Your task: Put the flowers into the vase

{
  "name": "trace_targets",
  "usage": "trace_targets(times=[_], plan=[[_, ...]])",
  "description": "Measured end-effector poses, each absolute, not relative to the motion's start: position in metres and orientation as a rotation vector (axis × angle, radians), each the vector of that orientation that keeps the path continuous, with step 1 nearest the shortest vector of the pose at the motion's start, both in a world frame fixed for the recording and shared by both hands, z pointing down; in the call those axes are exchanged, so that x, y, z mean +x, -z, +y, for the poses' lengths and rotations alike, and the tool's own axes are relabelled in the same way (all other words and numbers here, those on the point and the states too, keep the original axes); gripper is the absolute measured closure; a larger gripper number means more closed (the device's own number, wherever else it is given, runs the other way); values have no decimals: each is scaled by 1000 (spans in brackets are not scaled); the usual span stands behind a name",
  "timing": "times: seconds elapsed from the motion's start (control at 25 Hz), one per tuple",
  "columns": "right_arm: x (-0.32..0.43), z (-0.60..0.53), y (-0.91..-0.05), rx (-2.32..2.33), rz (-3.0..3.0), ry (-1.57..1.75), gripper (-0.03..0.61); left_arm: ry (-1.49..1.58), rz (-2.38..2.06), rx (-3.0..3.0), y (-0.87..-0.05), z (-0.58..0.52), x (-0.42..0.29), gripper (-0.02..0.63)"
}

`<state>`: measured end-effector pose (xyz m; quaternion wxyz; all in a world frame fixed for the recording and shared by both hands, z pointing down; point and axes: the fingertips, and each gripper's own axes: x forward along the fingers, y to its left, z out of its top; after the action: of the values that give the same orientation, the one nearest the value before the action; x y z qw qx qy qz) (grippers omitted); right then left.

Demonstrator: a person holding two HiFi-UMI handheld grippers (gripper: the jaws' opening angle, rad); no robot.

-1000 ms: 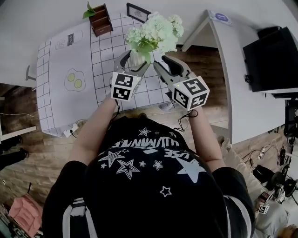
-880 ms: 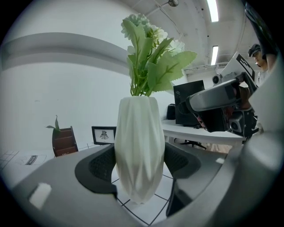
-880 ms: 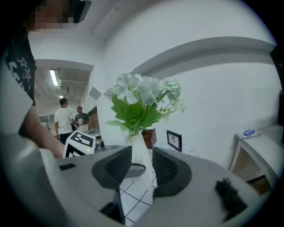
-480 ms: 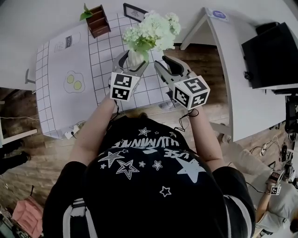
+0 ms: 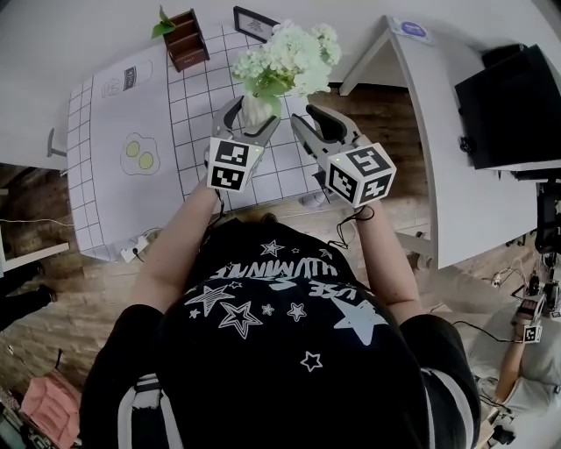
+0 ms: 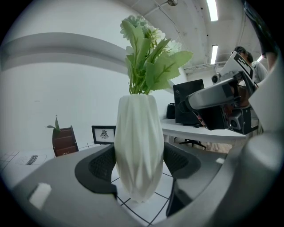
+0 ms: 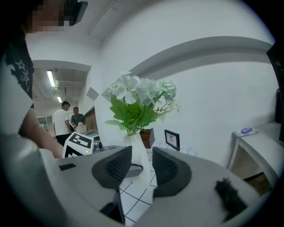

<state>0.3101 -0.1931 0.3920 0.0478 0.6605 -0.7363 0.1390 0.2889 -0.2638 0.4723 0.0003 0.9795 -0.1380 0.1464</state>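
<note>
Nothing has moved: left claw clasps the vase of flowers, right claw narrowly parted beside it.

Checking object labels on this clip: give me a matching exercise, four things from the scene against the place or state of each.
Things:
A. white ribbed vase
B. white flowers with green leaves
C. small brown wooden box
D. black-framed picture

Places or states:
1. stands just right of the box, at the back
2. between the jaws of the left gripper
3. stems down in the vase
4. holds a green sprig

Pairs: A-2, B-3, C-4, D-1.
</note>
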Motion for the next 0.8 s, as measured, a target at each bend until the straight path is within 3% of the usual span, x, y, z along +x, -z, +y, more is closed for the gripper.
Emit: trace_targets(times=[0.24, 0.56, 0.8], plan=[[309, -194, -397, 2003, -2255, -442, 428, -490, -403, 3056, -481, -259, 287, 261], [310, -196, -400, 1986, -2280, -459, 428, -408, -466, 3003, -477, -265, 280, 187], [319, -198, -409, 1990, -2320, -519, 428, -383, -587, 2953, -469, -267, 254, 184]])
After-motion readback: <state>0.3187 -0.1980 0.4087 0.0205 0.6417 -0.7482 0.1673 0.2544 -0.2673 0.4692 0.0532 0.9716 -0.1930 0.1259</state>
